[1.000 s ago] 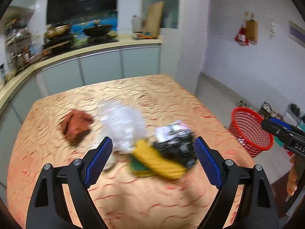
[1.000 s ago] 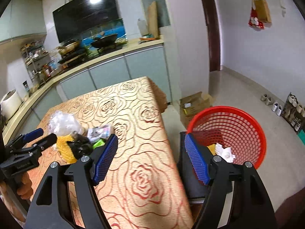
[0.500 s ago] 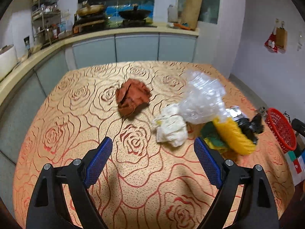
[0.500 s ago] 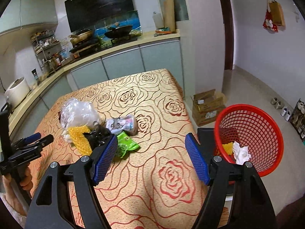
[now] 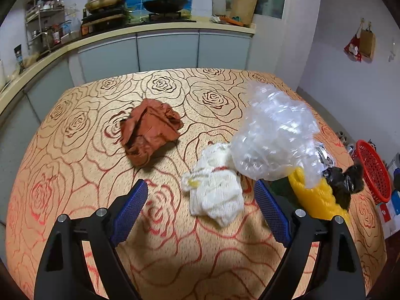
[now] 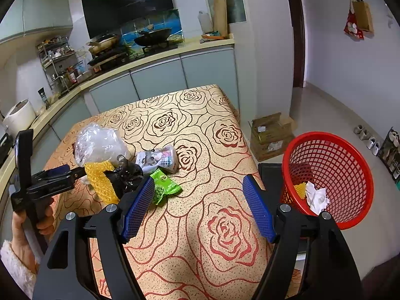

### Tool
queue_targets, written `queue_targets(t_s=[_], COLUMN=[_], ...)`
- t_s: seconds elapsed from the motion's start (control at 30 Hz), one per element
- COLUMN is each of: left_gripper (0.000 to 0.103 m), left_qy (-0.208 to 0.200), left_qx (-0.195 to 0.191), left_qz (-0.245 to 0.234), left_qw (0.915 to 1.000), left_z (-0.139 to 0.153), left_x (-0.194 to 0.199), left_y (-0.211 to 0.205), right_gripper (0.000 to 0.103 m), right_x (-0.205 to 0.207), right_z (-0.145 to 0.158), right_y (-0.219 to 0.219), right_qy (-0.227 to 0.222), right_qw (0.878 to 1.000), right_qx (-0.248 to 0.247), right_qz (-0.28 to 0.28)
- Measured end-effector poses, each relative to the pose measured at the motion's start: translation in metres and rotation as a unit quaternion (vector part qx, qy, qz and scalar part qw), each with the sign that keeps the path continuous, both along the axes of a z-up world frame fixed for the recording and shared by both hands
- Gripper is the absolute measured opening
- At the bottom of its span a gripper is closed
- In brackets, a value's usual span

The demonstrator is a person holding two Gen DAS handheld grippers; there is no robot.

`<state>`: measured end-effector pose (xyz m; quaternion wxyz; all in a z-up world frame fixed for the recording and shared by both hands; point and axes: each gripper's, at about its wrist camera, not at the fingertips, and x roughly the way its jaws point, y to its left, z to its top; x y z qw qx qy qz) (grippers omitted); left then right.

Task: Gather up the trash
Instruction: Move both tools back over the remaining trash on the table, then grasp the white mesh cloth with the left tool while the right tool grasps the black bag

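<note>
Trash lies on the rose-patterned table (image 5: 75, 175): a crumpled brown paper (image 5: 150, 130), a white netted wad (image 5: 215, 195), a clear plastic bag (image 5: 275, 135), yellow bubble wrap (image 5: 315, 200) and a black bag (image 5: 345, 182). My left gripper (image 5: 200, 205) hangs open just above the table, with the white wad lying between its fingertips, untouched. In the right wrist view the right gripper (image 6: 198, 205) is open over bare tablecloth, beside a green snack packet (image 6: 165, 185) and a grey-white pouch (image 6: 160, 160). The red basket (image 6: 330, 175) on the floor holds white and yellow scraps.
A cardboard box (image 6: 270, 135) sits on the floor past the table's right edge. Kitchen counter (image 5: 150, 30) with stove and pans runs along the back. A person's hand (image 6: 37, 220) holds the left gripper's handle at the table's left side.
The left gripper swung left and dropped closer to the table: the white wad now lies between its fingers and the brown paper is near centre. The right gripper barely moved.
</note>
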<state>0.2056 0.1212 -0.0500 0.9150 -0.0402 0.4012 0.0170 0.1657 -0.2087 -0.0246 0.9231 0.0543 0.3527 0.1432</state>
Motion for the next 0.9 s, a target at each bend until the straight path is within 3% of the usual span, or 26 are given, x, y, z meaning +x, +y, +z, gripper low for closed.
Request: queue_targets(t_s=[0.1,0.37,0.63,0.9], left_gripper=[0.08,0.036,0.03,0.03], left_qy=[0.004,0.026,0.003,-0.024], left_qx=[0.005,0.005,-0.002,0.029], left_qz=[-0.008,-0.023,-0.01,0.017], left_qw=[1.0,0.9994,0.9999,0.9991], left_z=[-0.003,-0.015,-0.002,0.017], left_x=[0.008,0.012,-0.007,-0.038], left_y=[-0.003,-0.005,0.007,0.013], right_gripper=[0.071,0.071,0.071,0.071], right_x=[0.001,0.007,0.011,0.017], right_z=[-0.001,-0.004,-0.008,-0.019], right_y=[0.003,0.025,0.058,0.076], right_qy=[0.001,0.008,0.004,0.02], right_qw=[1.0,1.0,0.997,0.995], right_qx=[-0.001,-0.004,-0.014,-0.009], right_qz=[0.003,0.03,0.073,0.097])
